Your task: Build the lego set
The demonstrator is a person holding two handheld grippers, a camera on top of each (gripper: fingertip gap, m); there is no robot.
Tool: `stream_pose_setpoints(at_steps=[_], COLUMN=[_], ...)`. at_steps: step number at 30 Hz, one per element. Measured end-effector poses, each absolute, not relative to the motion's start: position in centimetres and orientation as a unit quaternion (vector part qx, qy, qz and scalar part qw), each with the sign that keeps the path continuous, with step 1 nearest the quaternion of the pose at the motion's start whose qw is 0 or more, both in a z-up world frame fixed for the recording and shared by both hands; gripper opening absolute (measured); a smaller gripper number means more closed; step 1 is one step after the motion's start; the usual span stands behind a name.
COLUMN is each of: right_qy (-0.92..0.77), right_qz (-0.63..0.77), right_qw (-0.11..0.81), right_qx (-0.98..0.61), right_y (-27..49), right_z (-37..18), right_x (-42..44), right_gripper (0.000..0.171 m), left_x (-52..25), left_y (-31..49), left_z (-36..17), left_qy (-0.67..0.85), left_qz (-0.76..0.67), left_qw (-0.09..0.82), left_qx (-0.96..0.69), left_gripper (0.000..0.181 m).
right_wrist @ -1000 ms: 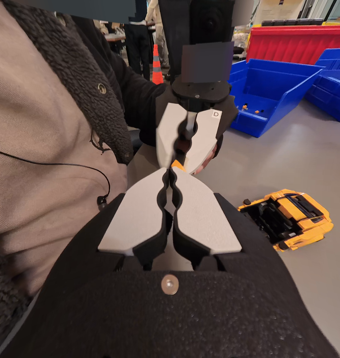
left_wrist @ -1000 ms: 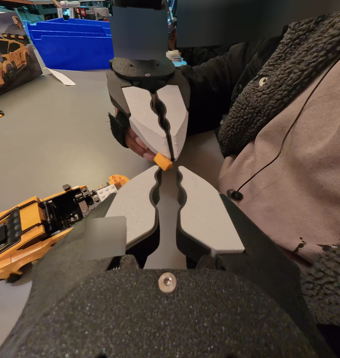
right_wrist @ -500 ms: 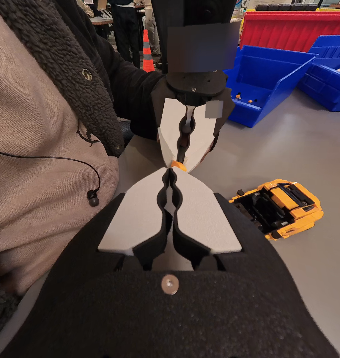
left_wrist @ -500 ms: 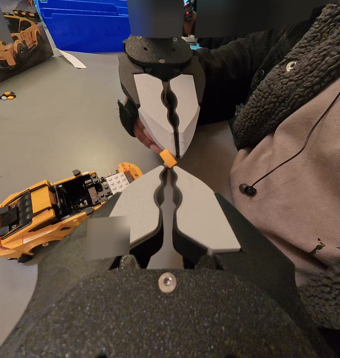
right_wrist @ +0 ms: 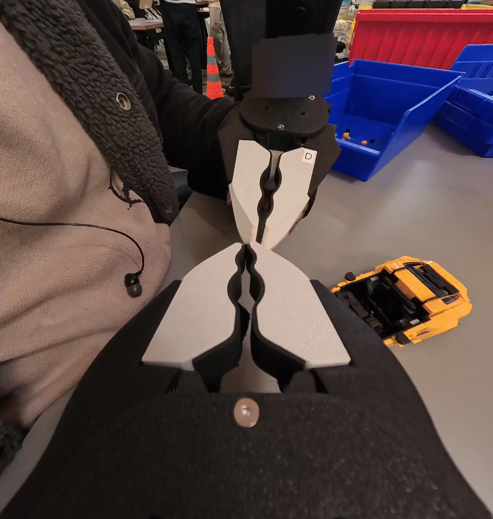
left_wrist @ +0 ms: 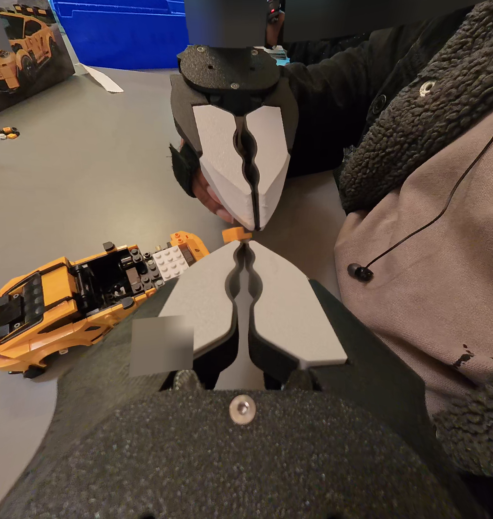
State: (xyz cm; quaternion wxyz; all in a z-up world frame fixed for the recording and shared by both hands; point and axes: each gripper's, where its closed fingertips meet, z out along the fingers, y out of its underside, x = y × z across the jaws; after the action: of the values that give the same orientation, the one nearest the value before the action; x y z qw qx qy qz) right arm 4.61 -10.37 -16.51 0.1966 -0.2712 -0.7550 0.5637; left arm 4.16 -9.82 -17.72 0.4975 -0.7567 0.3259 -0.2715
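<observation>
Left gripper and right gripper meet tip to tip above the grey table, just in front of the person's beige jacket.

Left gripper: jaws drawn narrow, tips all but touching. At 1.0 s ago they stood clearly apart; at 0.5 s ago they had nearly closed.

Right gripper: jaws pressed together at the tips, unchanged across the three moments.

Small orange lego piece: sits at the junction of the two sets of tips, jutting out to the side toward the car. Earlier it hung from the right gripper's tips alone; now it touches both grippers. Which of them actually pinches it cannot be told from the left wrist view. In the right wrist view the piece is hidden behind the tips, whereas a sliver of orange showed there before.

Orange lego car: rests on the table beside the left gripper, roof off, black interior and white studded plate exposed. Same attitude as before; it lies well apart from the tips.

Background: lego box at the far edge, a few loose pieces near it, blue bins with small parts inside, red bin behind.
</observation>
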Motion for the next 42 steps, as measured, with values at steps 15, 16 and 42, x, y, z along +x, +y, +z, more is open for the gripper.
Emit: stream_pose_setpoints(at_steps=[15,16,42], right_qy=[-0.760,-0.761,-0.859], right_qz=[0.526,0.517,0.293], right_qw=[0.226,0.233,0.162], right_qx=[-0.308,-0.316,-0.388], right_y=[-7.8,-7.2,-5.5], right_z=[-16.9,-16.9,-23.9], right_x=[4.1,4.1,9.4], right_gripper=[0.000,0.000,0.002], left_x=[2.7,2.5,2.7], left_y=[-9.1,-9.0,-9.0], left_z=[-18.2,-18.3,-19.9], left_qy=[0.298,0.295,0.312], left_qz=[-0.252,-0.249,-0.222], left_qw=[0.499,0.499,0.469], left_qx=[-0.774,-0.776,-0.796], left_gripper=[0.000,0.000,0.006])
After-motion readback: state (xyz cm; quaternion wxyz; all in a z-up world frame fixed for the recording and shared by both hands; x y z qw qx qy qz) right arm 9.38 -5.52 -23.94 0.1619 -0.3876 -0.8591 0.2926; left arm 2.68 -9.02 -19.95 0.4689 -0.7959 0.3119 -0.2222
